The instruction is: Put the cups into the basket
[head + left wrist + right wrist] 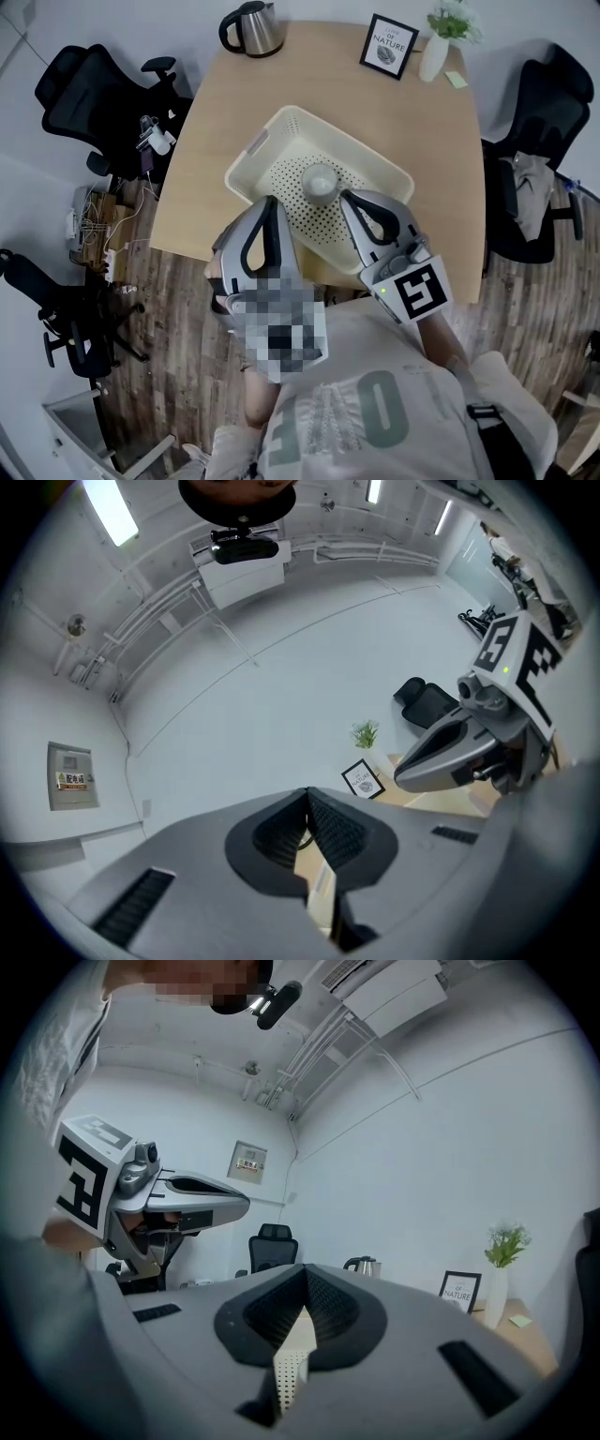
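Observation:
A cream perforated basket [373, 153] sits on the wooden table [234, 103]. One pale cup [320, 181] stands inside it, near the middle. Both grippers are raised over the basket's near edge and point away from the person. My left gripper [271, 202] is shut with nothing between its jaws, which also meet in the left gripper view [307, 795]. My right gripper [346, 197] is likewise shut and empty, and in its own view [305, 1269] a strip of the basket [292, 1365] shows below the closed jaws. I see no other cup.
At the table's far side stand a steel kettle [251, 28], a framed picture [389, 45], a white vase with a plant [437, 49] and a green note [457, 80]. Black office chairs [89, 94] [548, 131] flank the table. Cables lie on the floor at the left [94, 220].

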